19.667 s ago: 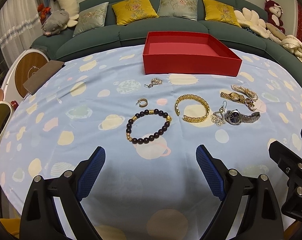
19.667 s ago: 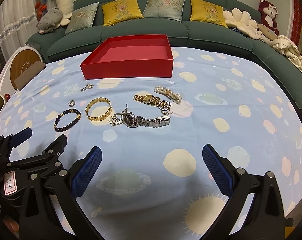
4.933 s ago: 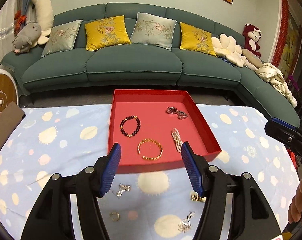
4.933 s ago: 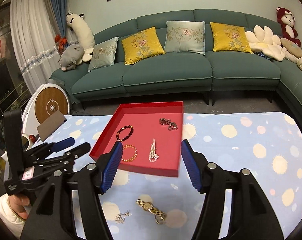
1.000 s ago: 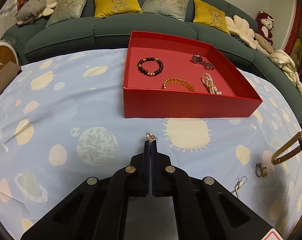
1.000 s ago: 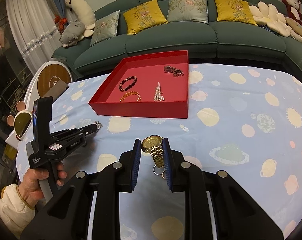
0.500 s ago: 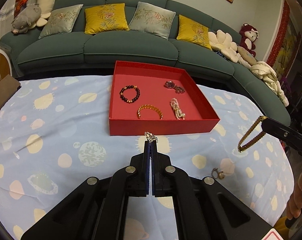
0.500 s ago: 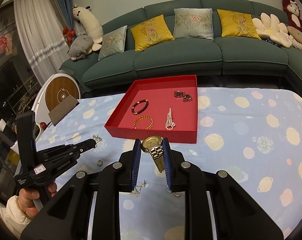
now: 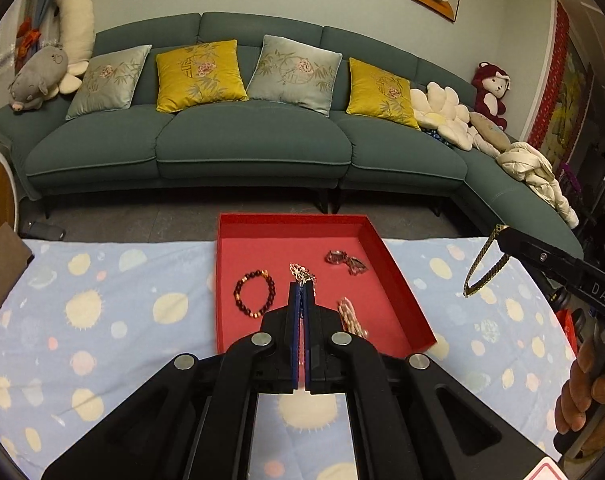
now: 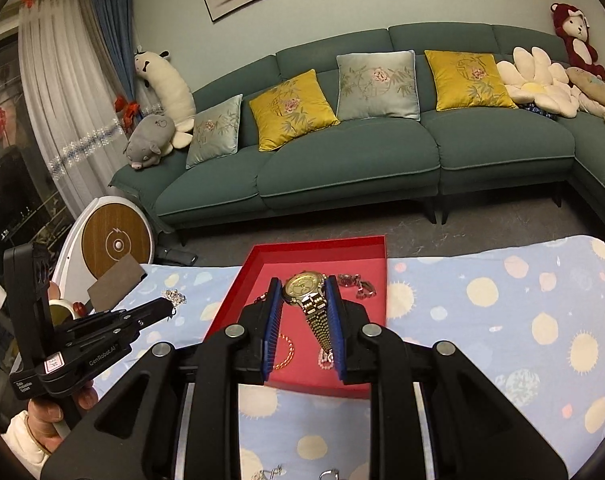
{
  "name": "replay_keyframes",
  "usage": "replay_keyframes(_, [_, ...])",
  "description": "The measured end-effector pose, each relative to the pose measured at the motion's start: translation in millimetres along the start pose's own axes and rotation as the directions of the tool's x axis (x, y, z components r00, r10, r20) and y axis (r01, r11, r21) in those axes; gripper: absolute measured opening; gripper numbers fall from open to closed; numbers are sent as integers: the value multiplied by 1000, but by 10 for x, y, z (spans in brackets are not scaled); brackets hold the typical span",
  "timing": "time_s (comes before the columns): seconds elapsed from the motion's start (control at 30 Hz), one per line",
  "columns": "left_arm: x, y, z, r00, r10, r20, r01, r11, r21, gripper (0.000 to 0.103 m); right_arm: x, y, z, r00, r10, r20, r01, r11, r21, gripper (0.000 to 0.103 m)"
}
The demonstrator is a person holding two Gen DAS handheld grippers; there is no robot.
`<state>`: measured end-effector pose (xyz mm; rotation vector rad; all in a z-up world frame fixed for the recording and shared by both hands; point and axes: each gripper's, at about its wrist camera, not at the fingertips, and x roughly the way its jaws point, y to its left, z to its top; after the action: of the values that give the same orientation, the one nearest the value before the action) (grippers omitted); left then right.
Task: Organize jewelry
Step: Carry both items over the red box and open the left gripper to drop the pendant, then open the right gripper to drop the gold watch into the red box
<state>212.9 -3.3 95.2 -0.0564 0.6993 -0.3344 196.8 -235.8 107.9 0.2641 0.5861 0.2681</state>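
Note:
The red tray [image 9: 398,276] lies on the spotted cloth and holds a dark bead bracelet [image 9: 254,294], a silver watch [image 9: 346,262] and a pearl bracelet [image 9: 352,316]. My left gripper [image 9: 301,286] is shut on a small silver pendant [image 9: 301,274], held above the tray. My right gripper [image 10: 303,282] is shut on a gold watch [image 10: 308,292], whose band hangs down over the tray [image 10: 376,242]. A gold bracelet [image 10: 284,354] shows under my right fingers. In the left wrist view the right gripper [image 9: 502,234] hangs the gold band [image 9: 482,266] right of the tray.
A green sofa [image 9: 242,152] with cushions stands beyond the table's far edge. A brown card [image 10: 116,280] lies at the table's left edge. Two small silver pieces [image 10: 270,472] lie on the cloth near the front edge.
Both grippers have risen and moved forward with their pieces. They now hang over the red tray instead of over the cloth in front of it.

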Motion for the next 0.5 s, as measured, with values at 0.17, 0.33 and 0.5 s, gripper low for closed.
replay_keyframes(0.17, [487,31,187,999,19,-31,-19,1000,-3,0,454,-17,88,999,-17,-37,17,1000,-4,21])
replay_keyframes(0.33, [894,4,230,997,20,-74,-19,1000,9,0,889,-101,13,995,-32,-93,33,999,4,21])
replay_keyframes(0.5, [1173,-10,196,994,22,-107,-21,1000,11,0,1159,-208,-91,989,-58,-135,62,998,19,21])
